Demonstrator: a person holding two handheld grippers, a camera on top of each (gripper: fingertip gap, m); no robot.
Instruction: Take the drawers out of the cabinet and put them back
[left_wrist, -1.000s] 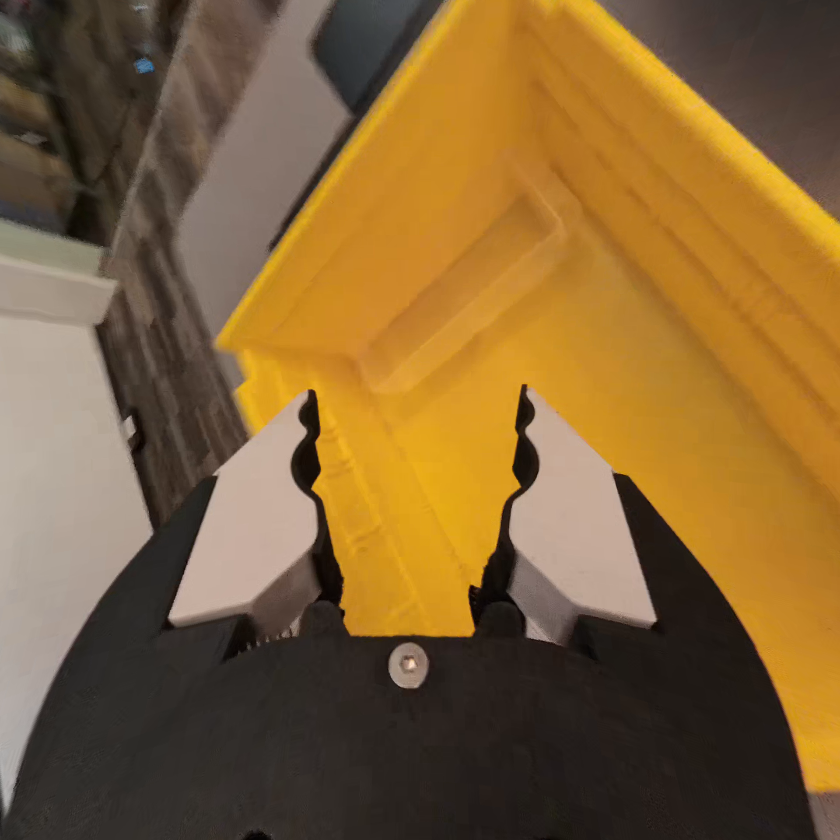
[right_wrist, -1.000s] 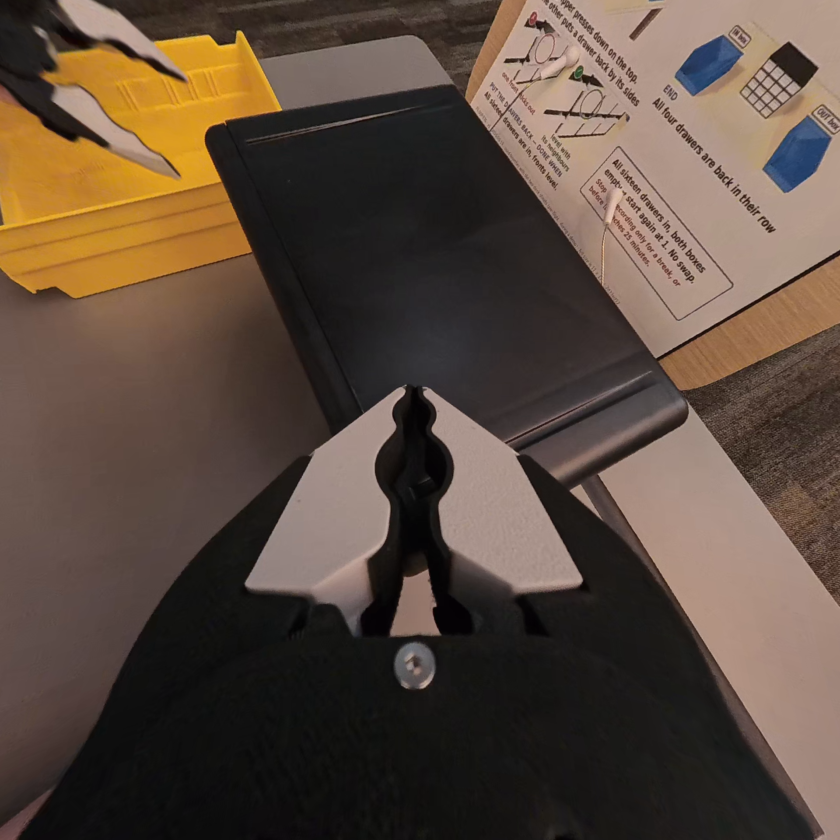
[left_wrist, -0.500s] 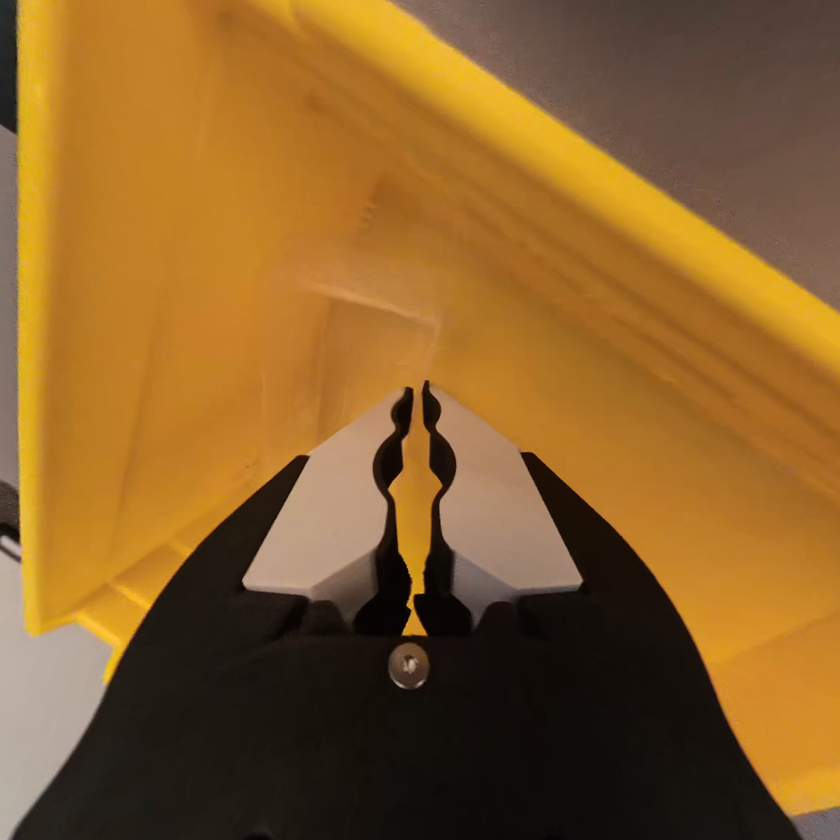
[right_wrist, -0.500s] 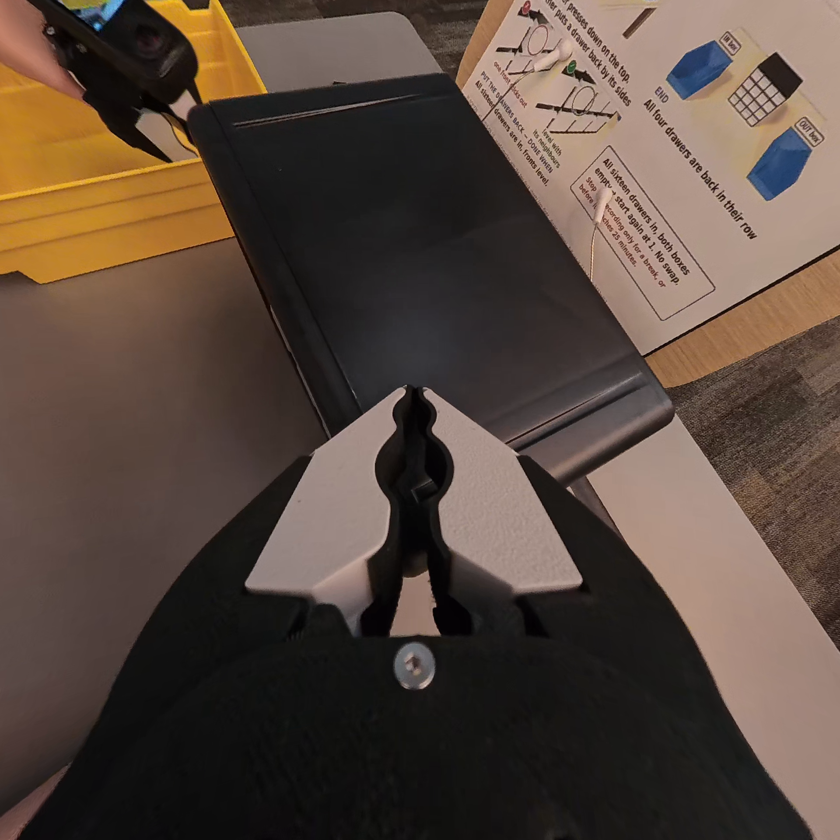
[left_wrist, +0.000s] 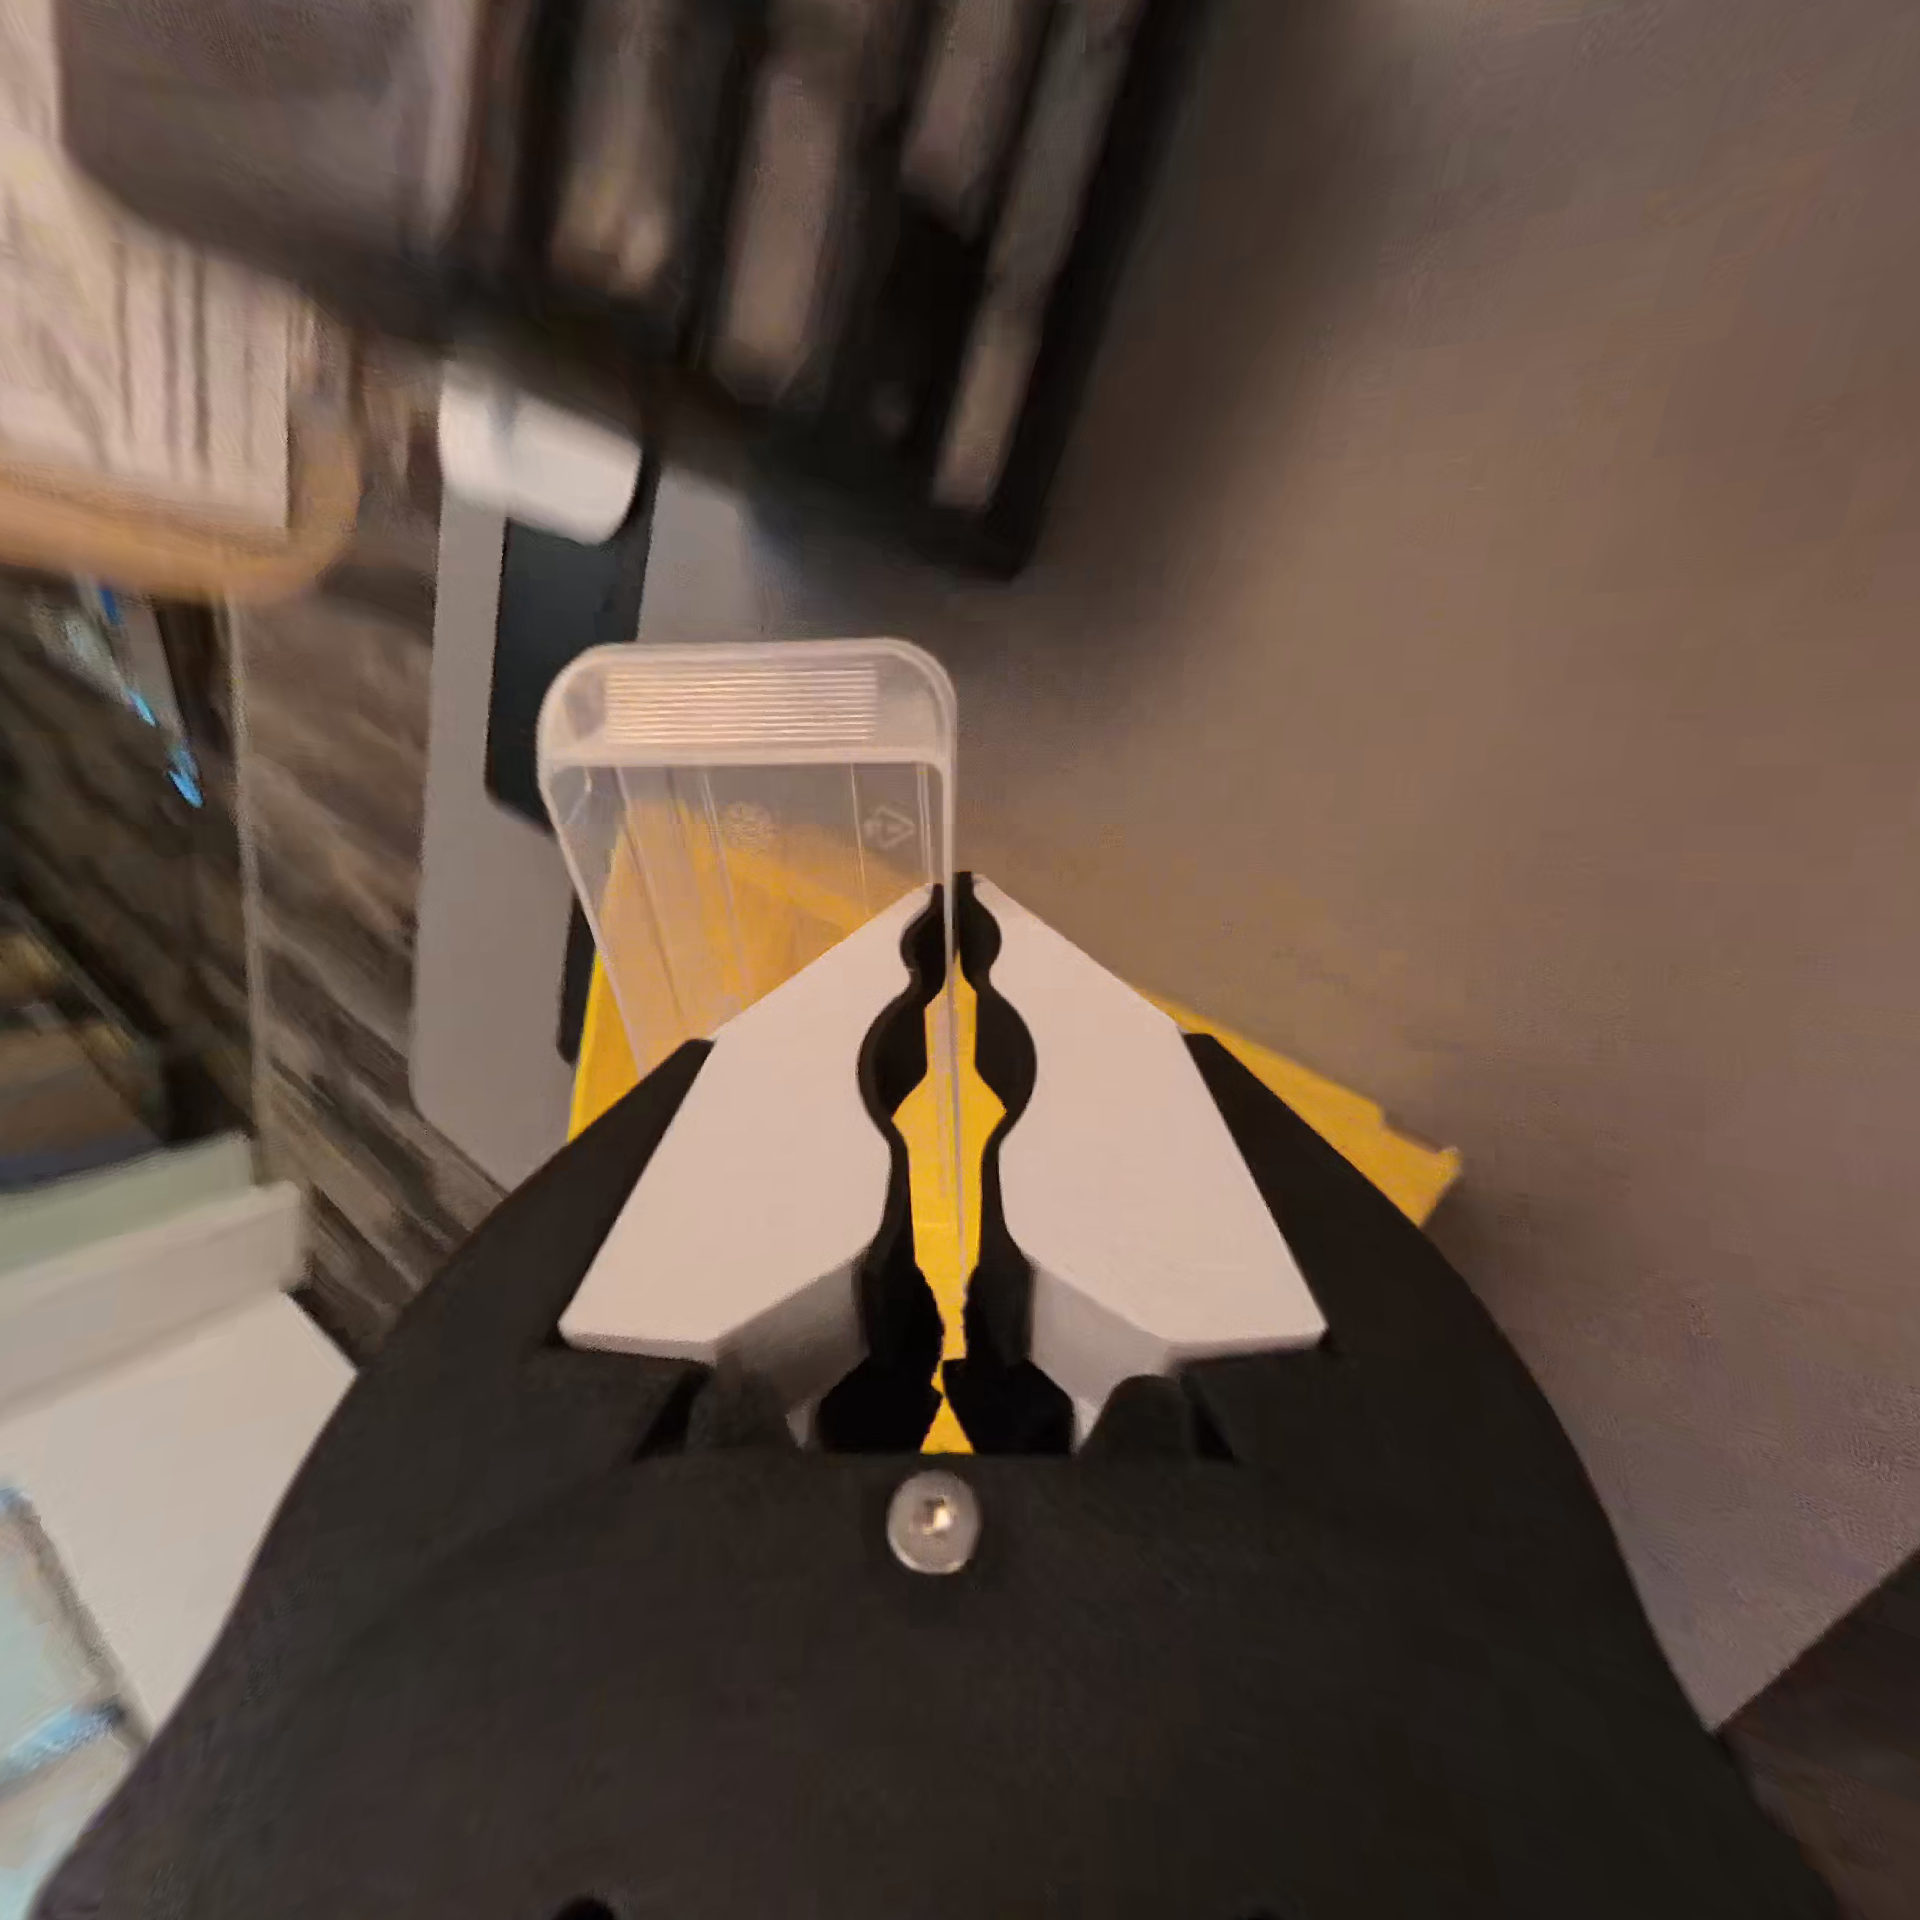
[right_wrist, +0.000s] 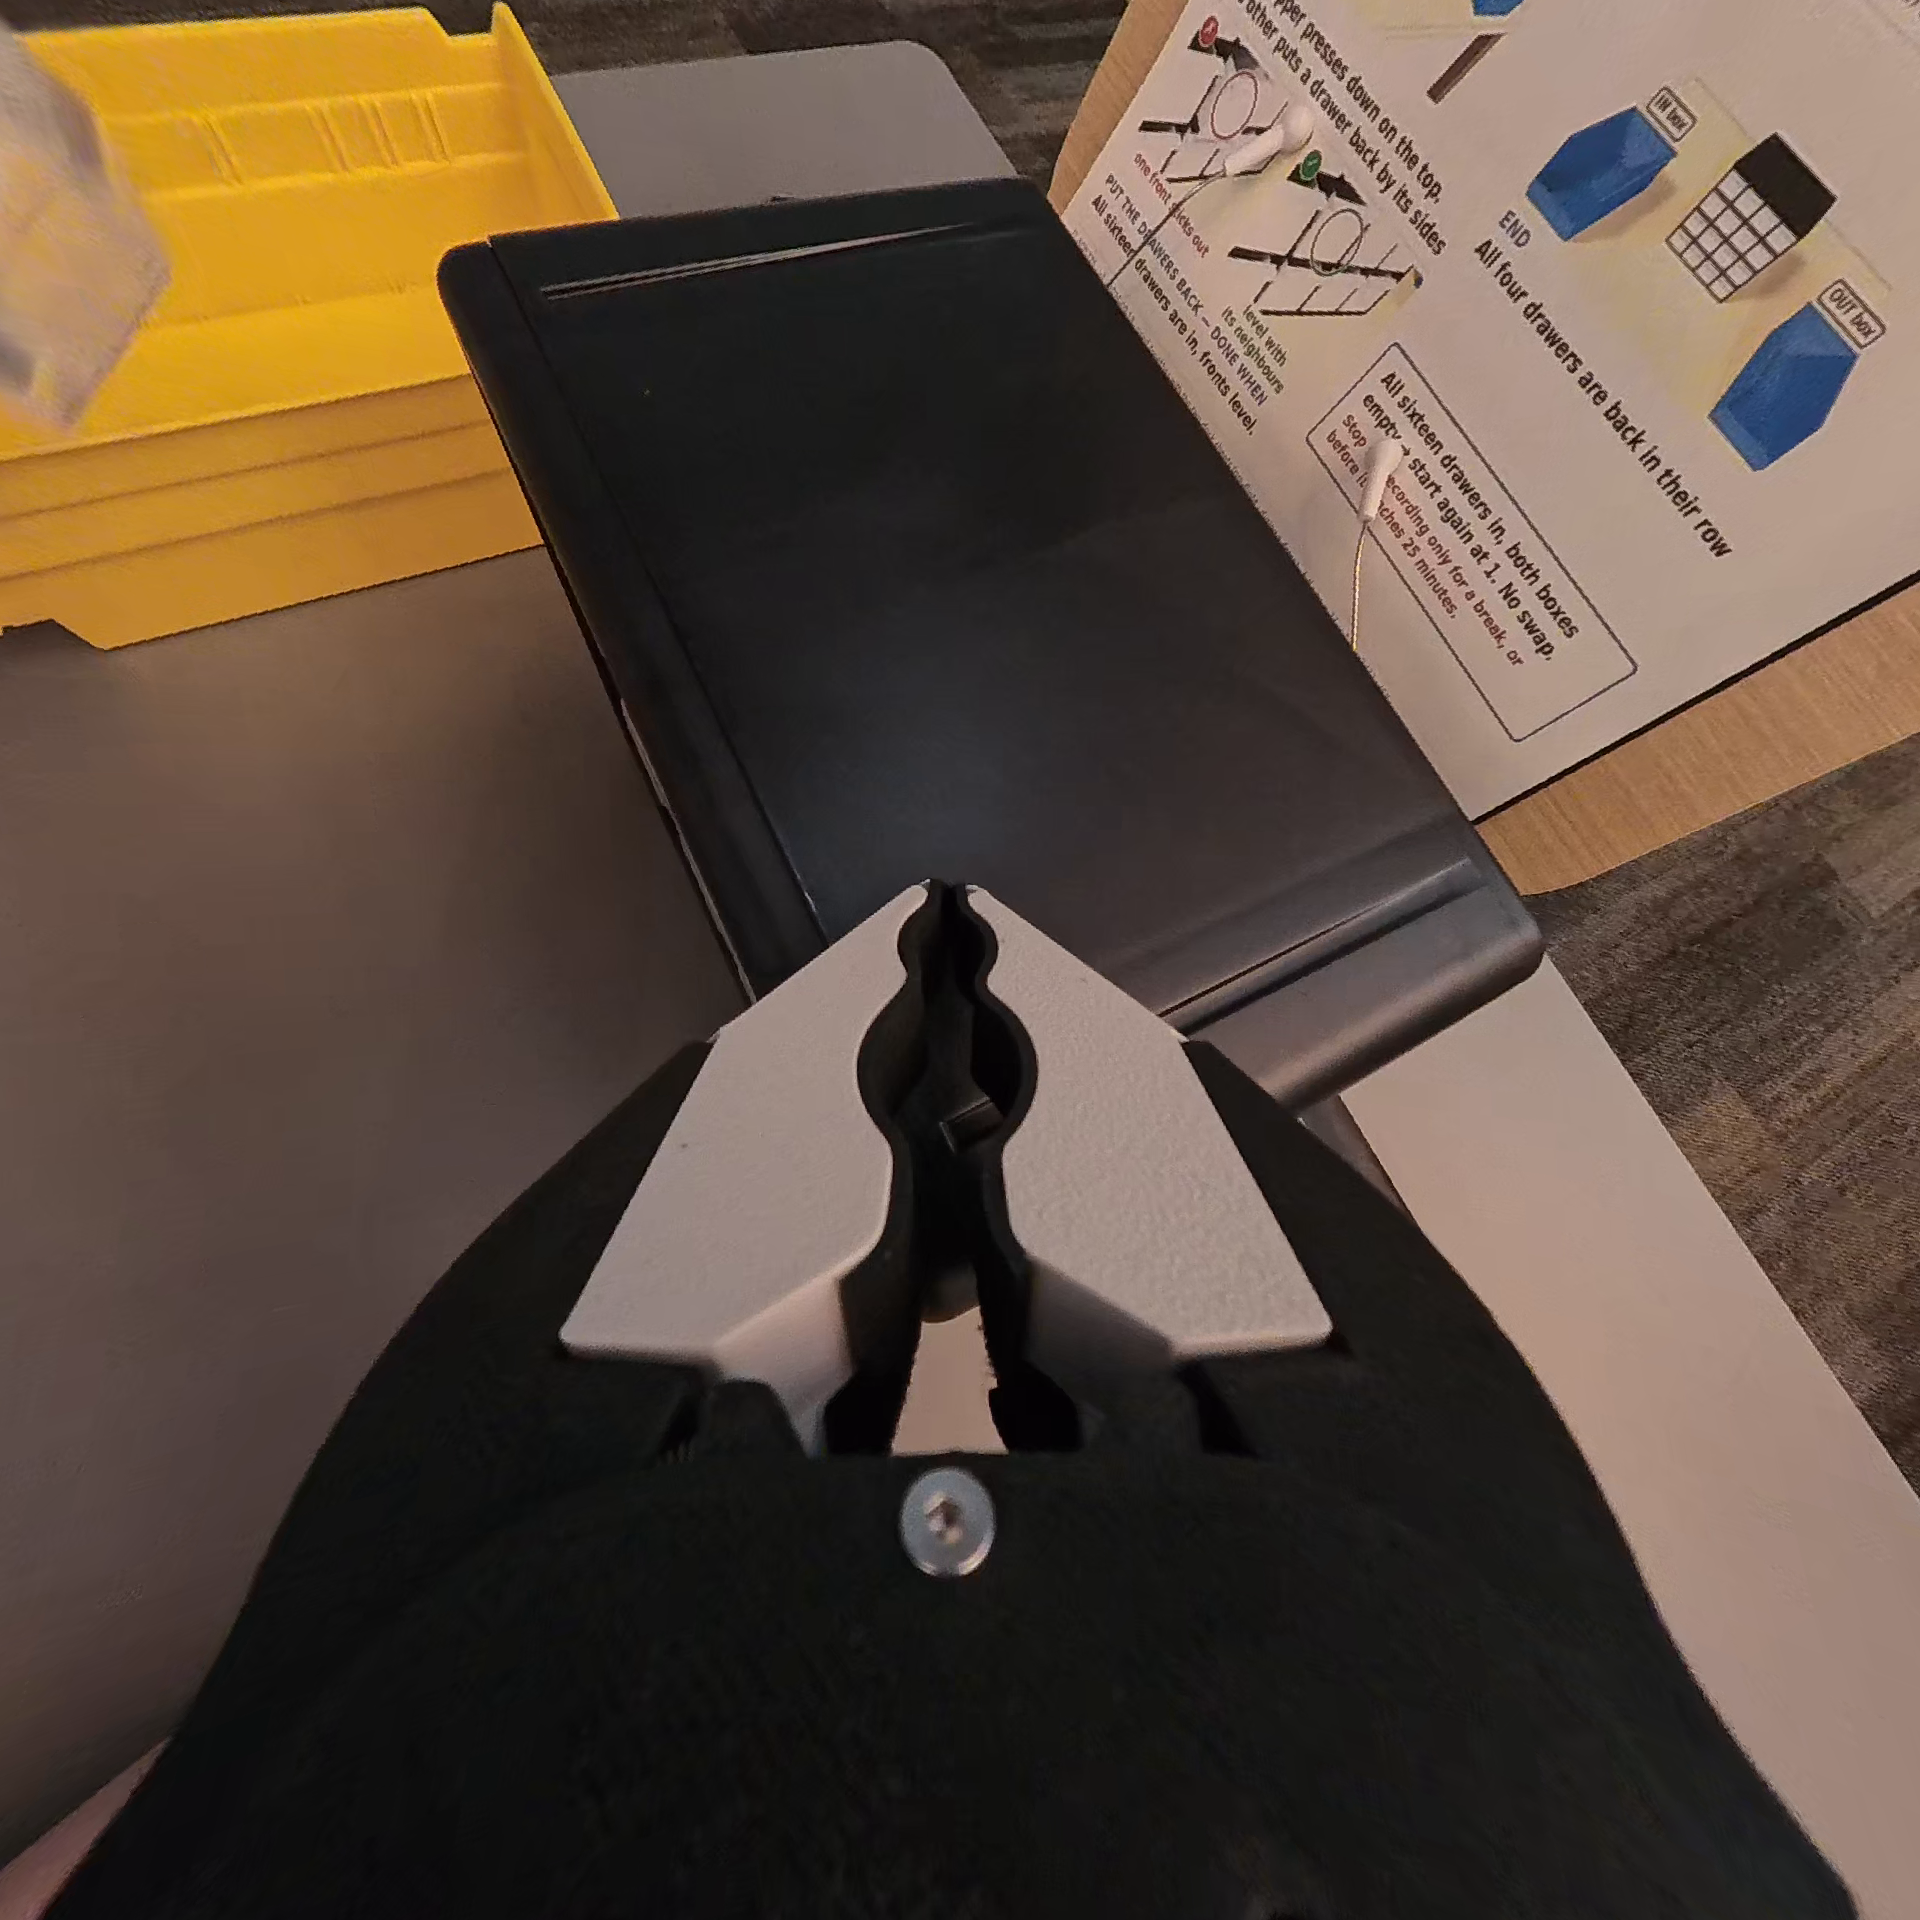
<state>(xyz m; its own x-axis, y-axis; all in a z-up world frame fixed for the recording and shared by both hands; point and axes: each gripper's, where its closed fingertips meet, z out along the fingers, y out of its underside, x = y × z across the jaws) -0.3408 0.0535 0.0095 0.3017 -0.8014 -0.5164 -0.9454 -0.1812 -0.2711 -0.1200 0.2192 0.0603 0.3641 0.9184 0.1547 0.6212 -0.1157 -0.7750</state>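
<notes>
My left gripper (left_wrist: 954, 896) is shut on the side wall of a clear plastic drawer (left_wrist: 743, 769) and holds it in the air above the yellow bin (left_wrist: 1288, 1117). The drawer also shows as a blurred clear shape at the top left of the right wrist view (right_wrist: 62, 270). The black cabinet (left_wrist: 831, 239) is blurred at the top of the left wrist view, front slots facing me. My right gripper (right_wrist: 951, 894) is shut and empty, and sits at the near front corner of the cabinet's dark top (right_wrist: 987, 644).
The yellow bin (right_wrist: 270, 343) stands on the grey table (right_wrist: 312, 935) left of the cabinet. A printed instruction sheet (right_wrist: 1507, 343) on a wooden board lies to the right of the cabinet. Carpet floor lies beyond the table's right edge.
My left gripper shut inside the yellow bin and has lifted out with a clear drawer in it, swinging toward the cabinet front. My right gripper has stayed on the cabinet top.
</notes>
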